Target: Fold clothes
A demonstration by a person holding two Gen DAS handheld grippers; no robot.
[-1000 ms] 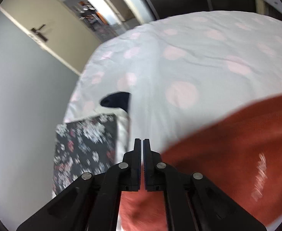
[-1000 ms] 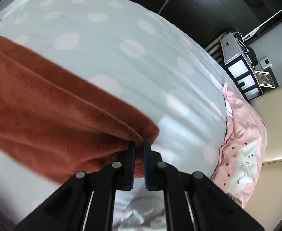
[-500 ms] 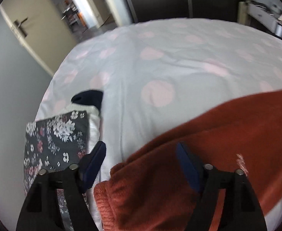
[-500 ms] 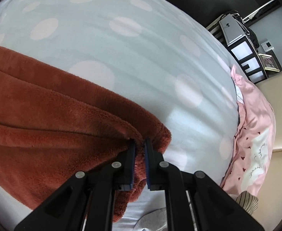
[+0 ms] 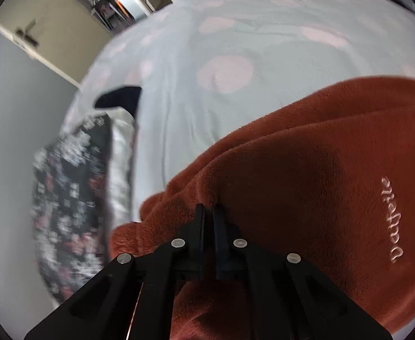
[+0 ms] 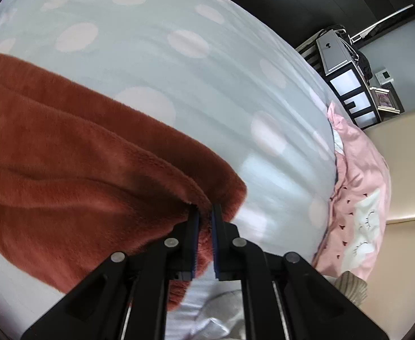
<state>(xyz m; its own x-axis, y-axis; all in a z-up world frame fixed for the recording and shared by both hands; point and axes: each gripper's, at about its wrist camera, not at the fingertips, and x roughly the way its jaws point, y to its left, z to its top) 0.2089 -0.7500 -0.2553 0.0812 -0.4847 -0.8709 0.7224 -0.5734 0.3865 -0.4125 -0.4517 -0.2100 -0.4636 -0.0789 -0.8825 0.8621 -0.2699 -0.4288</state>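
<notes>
The left gripper (image 5: 209, 211), spread half a second ago, is now pinched on the fleece (image 5: 306, 175); the right gripper (image 6: 204, 212) is kept clamped on its other corner (image 6: 224, 189). Both ends are thus held, so a fold can probably be carried over. The fleece is spread on the bed (image 6: 156, 65). A floral stack (image 5: 68, 187) lies left, a pink pillow (image 6: 360, 192) right, neither obstructing.

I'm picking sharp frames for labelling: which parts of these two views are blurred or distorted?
Left wrist view: the dark floral folded cloth is motion-smeared, while the rust-red fleece garment and its embroidered lettering stay readable. Right wrist view: mostly sharp; fisheye bends the pale dotted bedcover into a dome.
</notes>
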